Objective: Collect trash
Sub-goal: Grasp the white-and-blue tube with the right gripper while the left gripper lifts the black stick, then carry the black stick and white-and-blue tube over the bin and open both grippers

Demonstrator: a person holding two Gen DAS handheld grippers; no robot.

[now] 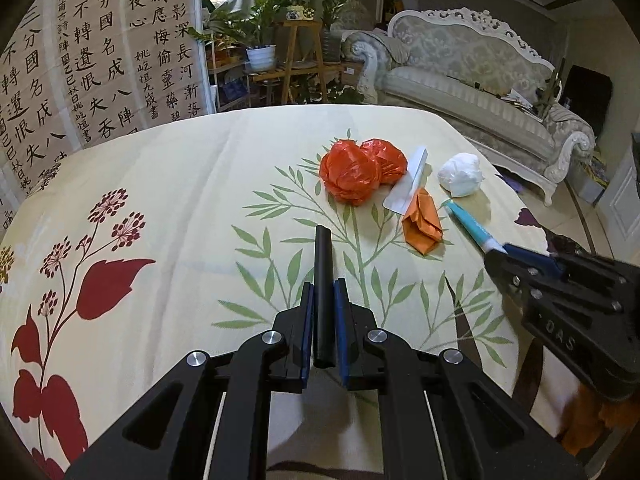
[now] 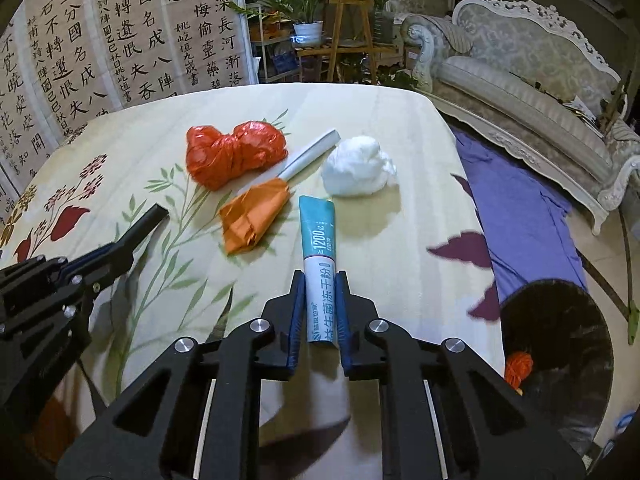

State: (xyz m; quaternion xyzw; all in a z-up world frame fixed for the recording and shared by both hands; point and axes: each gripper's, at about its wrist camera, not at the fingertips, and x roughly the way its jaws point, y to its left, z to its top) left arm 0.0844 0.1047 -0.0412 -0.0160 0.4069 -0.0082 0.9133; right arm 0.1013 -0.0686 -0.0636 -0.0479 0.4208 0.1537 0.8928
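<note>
1. Nearest the lens in the left view, the left gripper is clamped on a black tube; only the tube's lower part is pinched, so the free end may swing and let it slip.
2. In the right view, the right gripper has its pads against a teal-and-white sachet, which lies along the fingers. The sachet looks flat and slick, and the pinch is near one end, so it could fold or slide out when lifted.
3. Remaining trash lies on the tablecloth: a red bag, an orange wrapper, a white strip and a white wad, close together. The wrapper lies just beside the sachet and could be dragged along.
4. A dark bin stands on the floor at the right, below the table edge; something orange is seen in it. A drop released short of its rim would likely land on the floor.
</note>
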